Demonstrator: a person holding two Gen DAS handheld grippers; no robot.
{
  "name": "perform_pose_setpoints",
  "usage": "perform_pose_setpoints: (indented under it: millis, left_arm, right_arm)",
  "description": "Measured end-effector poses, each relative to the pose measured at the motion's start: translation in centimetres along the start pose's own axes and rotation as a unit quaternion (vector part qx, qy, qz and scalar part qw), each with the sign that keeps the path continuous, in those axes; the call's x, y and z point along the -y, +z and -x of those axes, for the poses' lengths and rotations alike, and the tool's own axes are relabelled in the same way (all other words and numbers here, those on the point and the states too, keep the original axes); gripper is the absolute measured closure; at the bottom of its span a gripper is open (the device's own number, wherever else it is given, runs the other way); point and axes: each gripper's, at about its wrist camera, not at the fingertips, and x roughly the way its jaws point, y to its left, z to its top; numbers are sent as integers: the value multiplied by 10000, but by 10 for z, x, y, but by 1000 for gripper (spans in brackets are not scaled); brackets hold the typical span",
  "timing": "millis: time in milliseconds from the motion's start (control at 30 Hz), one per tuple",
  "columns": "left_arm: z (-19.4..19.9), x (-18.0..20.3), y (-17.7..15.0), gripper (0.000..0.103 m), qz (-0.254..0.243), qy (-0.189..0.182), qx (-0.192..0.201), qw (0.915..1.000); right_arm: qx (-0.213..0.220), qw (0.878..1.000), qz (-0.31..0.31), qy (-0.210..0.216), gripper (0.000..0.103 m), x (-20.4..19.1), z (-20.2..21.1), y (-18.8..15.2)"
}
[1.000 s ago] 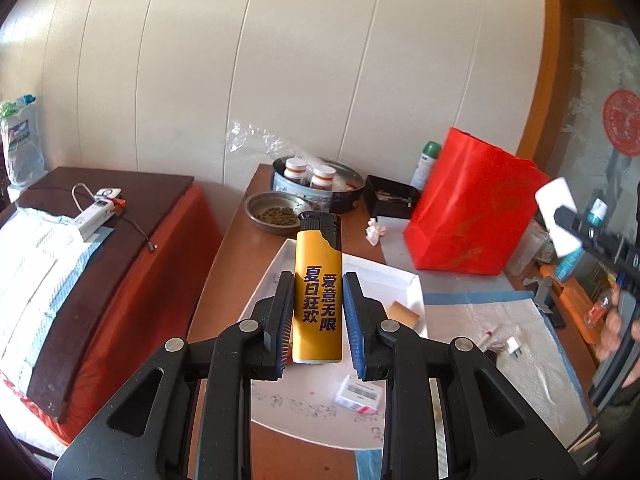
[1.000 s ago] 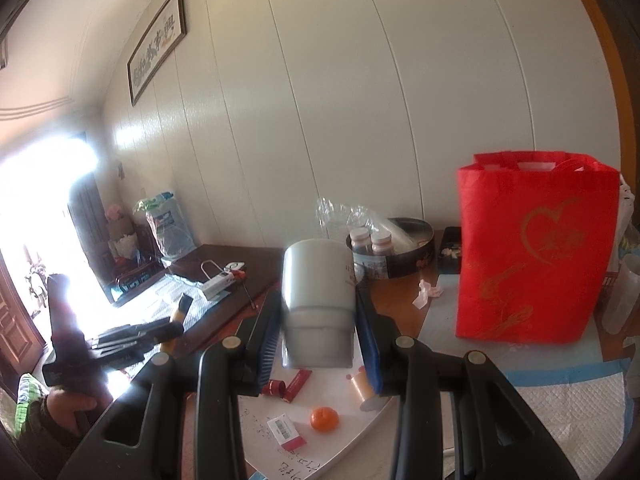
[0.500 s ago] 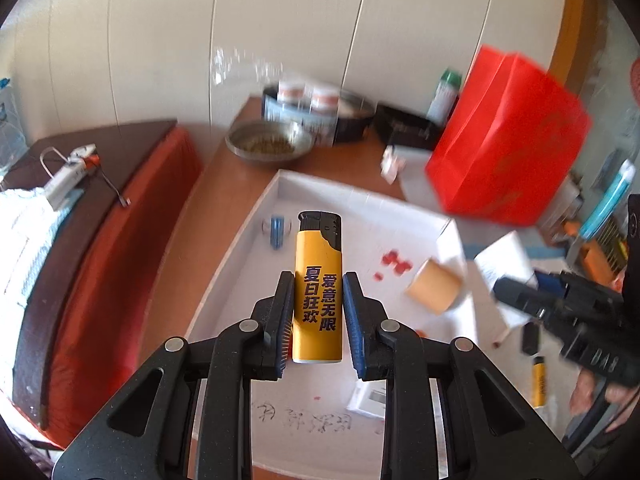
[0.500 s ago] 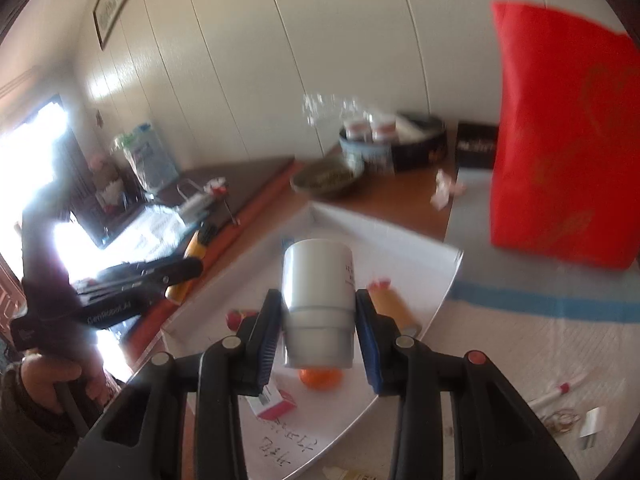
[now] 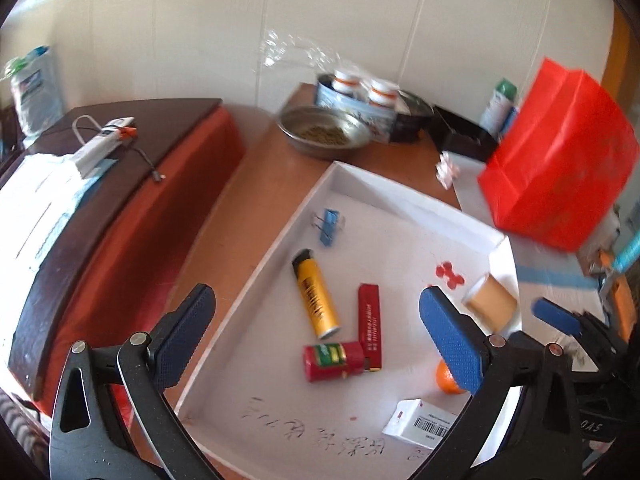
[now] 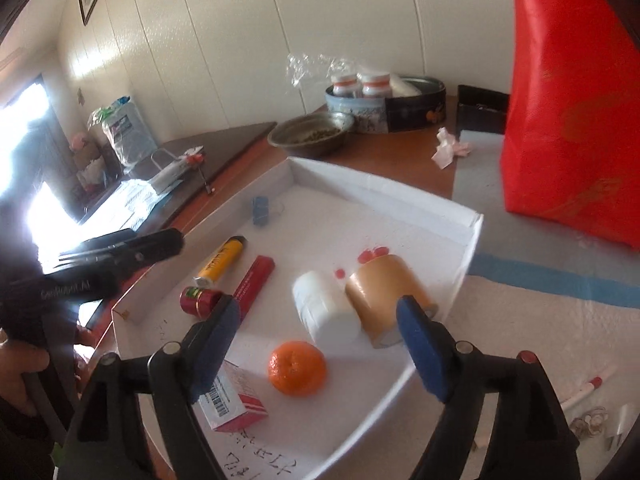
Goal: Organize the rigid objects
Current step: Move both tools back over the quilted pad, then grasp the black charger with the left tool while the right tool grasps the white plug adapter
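With both pairs of jaws just sprung apart and nothing between them, the white tray [image 5: 264,268] now carries what they were pinching. In the left wrist view the left gripper [image 5: 316,332] stands spread as wide as it goes, its blue pads at the lower left and lower right of the frame, and the yellow lighter [image 5: 316,296] lies loose on the tray floor between and beyond them, near the centre of the picture, its black cap toward the upper left. Just right of it lies a red lighter [image 5: 369,326], and a small red can [image 5: 334,360] rests on its side touching that lighter's lower end. A blue binder clip [image 5: 329,226] sits higher up, near the tray's far corner.

In the right wrist view the right gripper [image 6: 316,336] is also open, with the white bottle [image 6: 326,308] lying on its side on the tray just past the pads, at mid-frame, touching a tan roll of tape [image 6: 386,292] on its right. An orange fruit [image 6: 297,367] sits just below the bottle, and a red-and-white box [image 6: 232,404] lies at the lower left, partly behind the left pad. A red bag [image 6: 576,120] stands at the upper right, off the tray.
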Motion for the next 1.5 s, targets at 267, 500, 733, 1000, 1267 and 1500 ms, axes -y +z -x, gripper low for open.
perform_pose_setpoints:
  millis: [267, 500, 733, 1000, 1267, 1500]
  left_arm:
    - [51, 11, 0, 0, -209, 32, 480, 9986]
    - [84, 39, -11, 0, -517, -60, 663, 9964]
    - [93, 73, -25, 0, -795, -419, 585, 9942]
    - [66, 161, -61, 0, -1597, -1441, -76, 9766]
    - [18, 240, -94, 0, -2034, -1782, -912, 9584]
    - [-15, 289, -120, 29, -2406, -1775, -1380, 9442]
  right_arm:
    - [638, 9971, -272, -309, 0, 22, 51, -5]
    - [1247, 9890, -717, -331, 0, 39, 98, -4]
    - [1905, 9744, -993, -668, 0, 68, 146, -7]
    - [1896, 9611, -1613, -1194, 0, 140, 179, -40]
    - [1209, 9555, -1945, -1860, 0, 207, 183, -80]
    - [332, 9715, -1665, -1655, 24, 236, 149, -107]
